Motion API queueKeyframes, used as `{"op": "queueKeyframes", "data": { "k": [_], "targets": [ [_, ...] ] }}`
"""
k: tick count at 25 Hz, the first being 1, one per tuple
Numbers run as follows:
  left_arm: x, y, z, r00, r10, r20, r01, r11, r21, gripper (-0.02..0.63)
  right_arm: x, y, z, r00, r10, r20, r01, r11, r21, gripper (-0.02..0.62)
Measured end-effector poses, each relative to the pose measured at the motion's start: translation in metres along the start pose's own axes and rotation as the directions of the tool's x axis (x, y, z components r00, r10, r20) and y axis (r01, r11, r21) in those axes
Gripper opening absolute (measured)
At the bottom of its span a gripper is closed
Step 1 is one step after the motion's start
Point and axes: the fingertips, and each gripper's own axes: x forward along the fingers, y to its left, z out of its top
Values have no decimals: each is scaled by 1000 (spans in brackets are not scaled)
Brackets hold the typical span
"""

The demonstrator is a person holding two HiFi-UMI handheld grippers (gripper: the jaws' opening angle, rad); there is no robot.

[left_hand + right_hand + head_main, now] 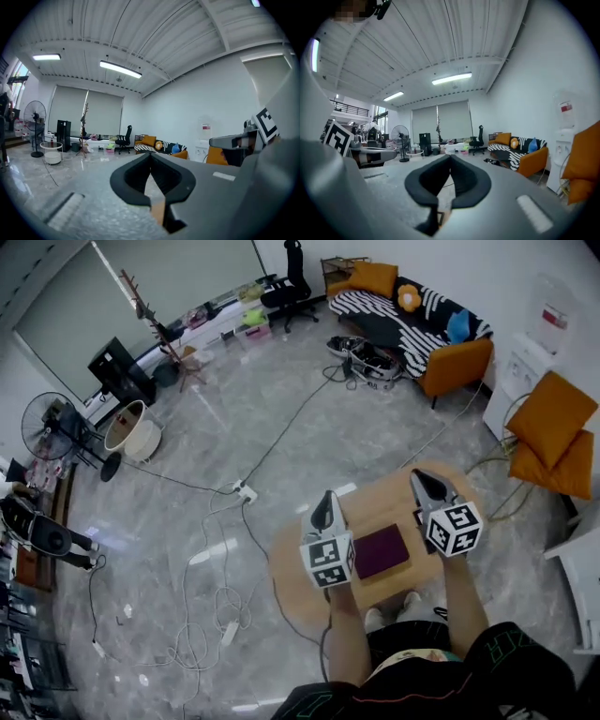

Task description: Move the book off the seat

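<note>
A dark maroon book (381, 551) lies flat on the round wooden seat (291, 563), directly below me. My left gripper (325, 499) is held above the seat's left part, just left of the book, with its jaws shut and empty. My right gripper (419, 476) hangs over the seat's right edge, to the right of and beyond the book, also shut on nothing. In the left gripper view the left gripper (151, 155) points out over the room with its tips together. The right gripper (450, 157) in its own view is likewise shut. Neither gripper view shows the book.
An orange chair (555, 434) and a white cabinet (579, 570) stand at the right. A striped sofa (419, 313) lies far ahead. Cables (217, 604) and a power strip (247, 491) run over the floor to the left. My shoes (394, 608) sit under the seat's near edge.
</note>
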Motion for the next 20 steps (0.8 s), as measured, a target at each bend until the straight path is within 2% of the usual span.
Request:
{"op": "queueKeyframes", "data": {
  "k": [4, 6, 9, 14, 20],
  "targets": [
    [-9, -13, 26, 998, -15, 60, 12, 999, 41, 11, -24, -6, 23, 997, -50, 64, 49, 999, 21, 3],
    [-5, -15, 34, 997, -7, 80, 3, 999, 42, 11, -22, -4, 30, 996, -43, 82, 44, 999, -9, 3],
    [-6, -15, 35, 996, -5, 89, 2, 999, 44, 11, -25, 4, 30, 996, -30, 81, 37, 996, -76, 3],
    [-4, -17, 33, 995, 8, 96, -12, 999, 39, 11, -33, -5, 27, 996, -37, 83, 42, 997, -61, 3],
    [7, -26, 38, 995, 0, 99, -3, 999, 36, 10, -31, -12, 43, 994, -26, 106, 36, 995, -93, 3]
  ]
}}
